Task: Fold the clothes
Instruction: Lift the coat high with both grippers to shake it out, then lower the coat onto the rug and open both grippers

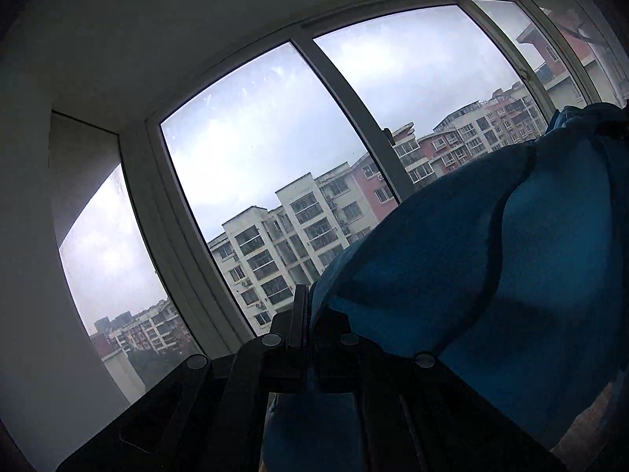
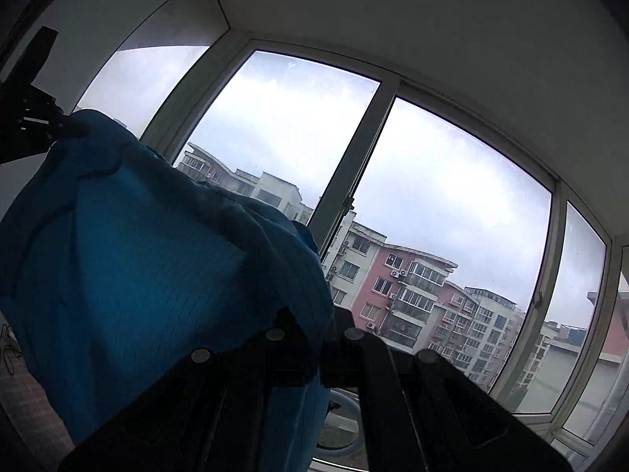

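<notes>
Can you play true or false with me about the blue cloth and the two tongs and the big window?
1. The cloth is blue. True.
2. The left tongs are wide open and hold nothing. False: they are shut on the cloth's edge.
3. The right tongs pinch the cloth too. True.
4. The cloth lies flat on a table. False: it hangs in the air between the two tongs.
5. Through the window you see apartment buildings. True.

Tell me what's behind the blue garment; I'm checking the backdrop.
Behind the garment stand a window and apartment blocks under grey sky. The cloth hides the lower window and whatever lies below.
</notes>
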Demonstrator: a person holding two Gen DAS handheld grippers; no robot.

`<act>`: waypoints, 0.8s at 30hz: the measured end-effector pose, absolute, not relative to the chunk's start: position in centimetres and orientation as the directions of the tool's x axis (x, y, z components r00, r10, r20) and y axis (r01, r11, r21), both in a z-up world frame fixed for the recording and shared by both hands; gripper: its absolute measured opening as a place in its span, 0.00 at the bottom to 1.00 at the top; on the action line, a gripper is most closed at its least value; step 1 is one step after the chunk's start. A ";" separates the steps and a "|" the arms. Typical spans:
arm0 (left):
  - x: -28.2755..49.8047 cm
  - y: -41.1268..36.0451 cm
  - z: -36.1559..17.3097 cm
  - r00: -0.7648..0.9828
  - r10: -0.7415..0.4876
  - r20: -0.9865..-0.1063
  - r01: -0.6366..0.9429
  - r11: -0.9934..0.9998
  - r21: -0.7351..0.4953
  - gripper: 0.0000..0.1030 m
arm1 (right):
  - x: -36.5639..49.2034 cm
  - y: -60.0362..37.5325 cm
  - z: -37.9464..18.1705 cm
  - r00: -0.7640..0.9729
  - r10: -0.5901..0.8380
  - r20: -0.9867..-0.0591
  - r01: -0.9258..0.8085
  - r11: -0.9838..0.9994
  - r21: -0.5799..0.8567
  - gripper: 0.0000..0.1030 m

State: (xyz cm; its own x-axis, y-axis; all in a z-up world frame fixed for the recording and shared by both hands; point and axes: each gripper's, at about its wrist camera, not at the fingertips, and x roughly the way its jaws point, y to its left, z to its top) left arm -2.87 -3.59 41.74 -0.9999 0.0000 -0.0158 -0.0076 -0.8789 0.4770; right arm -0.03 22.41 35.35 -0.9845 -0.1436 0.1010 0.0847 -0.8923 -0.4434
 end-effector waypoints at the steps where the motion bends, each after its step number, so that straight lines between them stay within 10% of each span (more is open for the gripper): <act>1: -3.7 -3.6 41.3 -0.999 -0.010 -0.031 -0.007 -0.875 0.484 0.02 | -2.3 21.8 34.4 -0.987 -0.137 0.082 0.086 -0.890 -0.447 0.02; 21: -40.4 -3.6 -4.1 -0.671 -0.131 -0.729 -0.242 -0.892 0.383 0.06 | -43.5 13.8 -7.8 -0.720 0.047 -0.693 0.272 -0.899 -0.343 0.02; 24: -42.9 -3.3 -10.0 -0.540 -0.128 -0.832 -0.273 -0.908 0.318 0.06 | -44.9 15.0 -14.2 -0.570 0.079 -0.818 0.288 -0.913 -0.290 0.17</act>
State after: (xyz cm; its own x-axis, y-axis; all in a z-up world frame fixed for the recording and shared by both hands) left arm -42.90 -3.27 -10.02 -0.5405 -0.1284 -0.8315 -0.2729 -0.9081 0.3176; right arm -44.91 15.01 -14.23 -0.5704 0.0793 -0.8175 0.2882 -0.9127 -0.2896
